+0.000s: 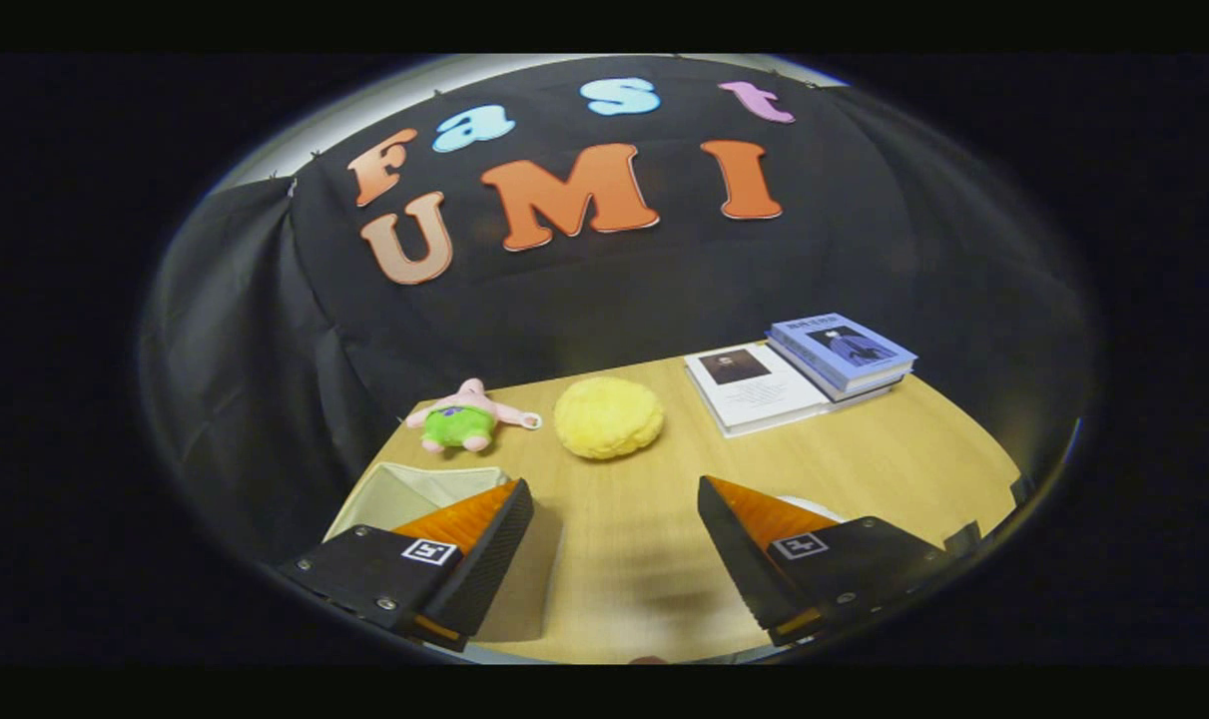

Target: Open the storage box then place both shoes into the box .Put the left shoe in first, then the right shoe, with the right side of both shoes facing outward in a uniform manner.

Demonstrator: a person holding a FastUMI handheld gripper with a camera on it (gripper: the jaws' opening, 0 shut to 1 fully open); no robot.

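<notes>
Gripper [614, 534] fingers spread wide over bare table [864, 449], storage box [404, 494] partly behind left finger

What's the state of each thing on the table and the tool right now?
tool: open, fingers wide apart over bare table, holding nothing
storage box: beige, partly behind the left finger, seems open at the top
plush toy: lying flat beyond the box
yellow round cushion: resting on the table, beside the toy, untouched
white book: lying flat, closed
blue book: closed, stacked on other books
white object: mostly hidden behind the right finger, cannot tell
</notes>
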